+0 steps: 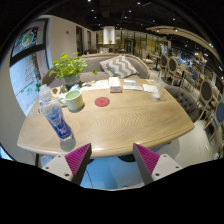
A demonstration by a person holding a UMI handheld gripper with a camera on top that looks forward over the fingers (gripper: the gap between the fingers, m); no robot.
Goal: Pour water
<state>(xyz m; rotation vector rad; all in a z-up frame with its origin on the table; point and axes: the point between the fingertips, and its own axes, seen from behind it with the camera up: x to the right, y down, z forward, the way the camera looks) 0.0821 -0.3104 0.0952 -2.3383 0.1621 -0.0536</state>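
Observation:
A clear plastic water bottle [57, 120] with a blue label stands upright near the left front corner of a light wooden table [125, 120]. Behind it, further left and back, sits a pale green cup [74, 99]. A small red coaster [102, 101] lies near the table's middle. My gripper [112, 162] hovers in front of the table's near edge, well short of the bottle, which is ahead and to the left of the fingers. The magenta pads [77, 158] stand wide apart with nothing between them.
A potted green plant [68, 68] stands at the table's back left. Books or papers [133, 86] lie at the far side. Chairs [182, 98] line the right side, a sofa with a patterned cushion [118, 66] sits behind.

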